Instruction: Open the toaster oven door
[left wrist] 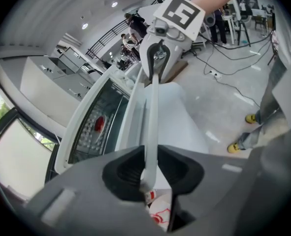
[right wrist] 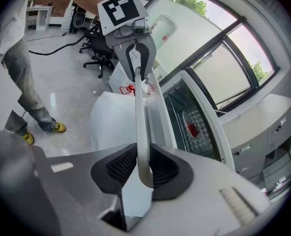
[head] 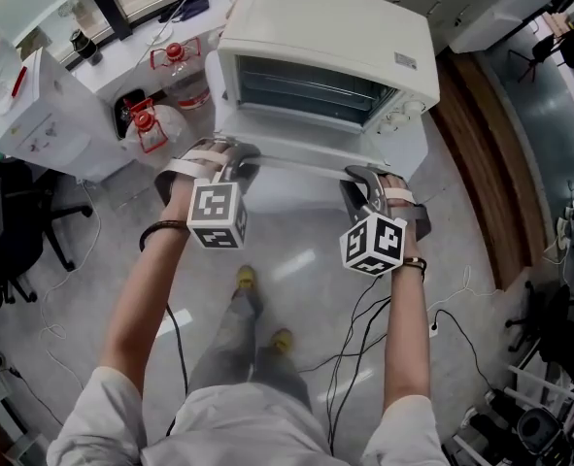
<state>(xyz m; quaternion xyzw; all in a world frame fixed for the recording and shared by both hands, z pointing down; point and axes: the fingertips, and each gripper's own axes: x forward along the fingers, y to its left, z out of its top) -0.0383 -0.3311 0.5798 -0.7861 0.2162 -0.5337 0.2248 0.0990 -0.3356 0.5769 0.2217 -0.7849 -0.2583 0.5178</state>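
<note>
A white toaster oven [head: 335, 37] stands on a white stand. Its glass door [left wrist: 93, 124] leans partly open, and a wire rack shows behind the glass. The door's pale handle bar [head: 296, 161] runs between my two grippers. My left gripper [head: 230, 165] is shut on the bar's left end, and my right gripper [head: 364, 184] is shut on its right end. In the left gripper view the handle bar [left wrist: 152, 107] passes from my left gripper [left wrist: 147, 173] up to the right gripper [left wrist: 157, 53]. In the right gripper view the handle bar [right wrist: 139, 117] sits in my right gripper [right wrist: 144, 168], with the left gripper [right wrist: 135, 58] at its far end.
Two water bottles with red caps [head: 151, 124] lie left of the oven, beside a white cabinet [head: 44, 115]. An office chair [head: 15, 221] stands at far left. Cables [head: 364, 338] trail over the floor near the person's yellow shoes [head: 245, 278]. A wooden strip [head: 481, 163] runs at right.
</note>
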